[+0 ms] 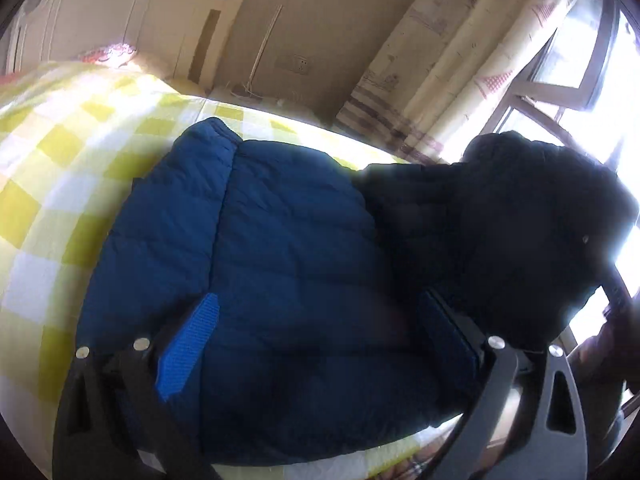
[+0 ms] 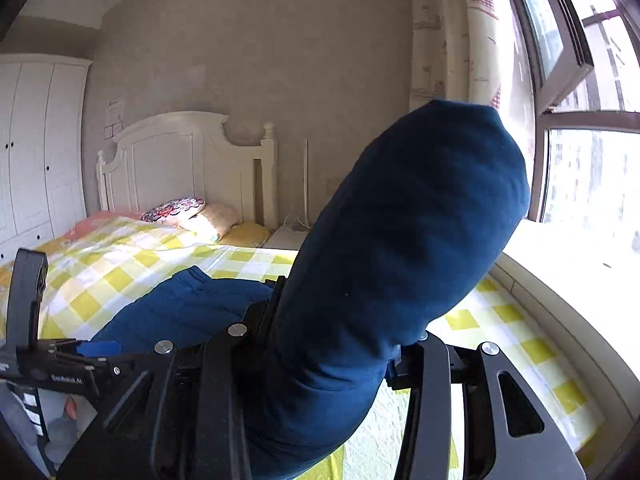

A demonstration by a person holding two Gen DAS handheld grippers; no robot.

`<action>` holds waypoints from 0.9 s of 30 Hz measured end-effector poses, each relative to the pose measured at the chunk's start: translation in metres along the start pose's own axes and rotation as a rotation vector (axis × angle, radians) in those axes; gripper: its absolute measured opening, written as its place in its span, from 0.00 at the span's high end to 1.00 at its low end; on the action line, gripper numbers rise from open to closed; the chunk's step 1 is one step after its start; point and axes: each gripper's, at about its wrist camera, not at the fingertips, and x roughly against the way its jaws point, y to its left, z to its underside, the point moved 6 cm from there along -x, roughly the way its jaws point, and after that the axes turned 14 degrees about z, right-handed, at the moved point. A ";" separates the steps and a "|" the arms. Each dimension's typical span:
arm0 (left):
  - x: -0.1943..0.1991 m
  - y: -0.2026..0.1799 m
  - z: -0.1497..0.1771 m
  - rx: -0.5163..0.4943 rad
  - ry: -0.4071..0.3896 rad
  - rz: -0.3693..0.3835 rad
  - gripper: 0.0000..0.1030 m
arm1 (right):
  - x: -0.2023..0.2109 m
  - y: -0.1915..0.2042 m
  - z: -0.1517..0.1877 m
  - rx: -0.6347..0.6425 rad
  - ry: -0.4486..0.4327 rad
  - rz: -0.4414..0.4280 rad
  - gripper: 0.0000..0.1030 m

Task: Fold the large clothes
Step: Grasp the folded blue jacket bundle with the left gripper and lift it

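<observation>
A dark blue padded jacket lies on the yellow-checked bed. My left gripper hovers low over its near part with the jaws wide apart and blue pads showing; nothing is between them. My right gripper is shut on a puffy part of the jacket, which stands up lifted above the bed and hides the fingertips. That raised part shows dark at the right of the left wrist view. The left gripper's body also shows in the right wrist view.
A white headboard and pillows are at the far end of the bed. A white wardrobe stands at the left. A window with a sill and a curtain runs along the right side.
</observation>
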 end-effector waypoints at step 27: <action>-0.055 0.015 -0.100 0.123 0.279 0.256 0.02 | 0.016 0.168 0.090 0.771 -0.194 -0.101 0.57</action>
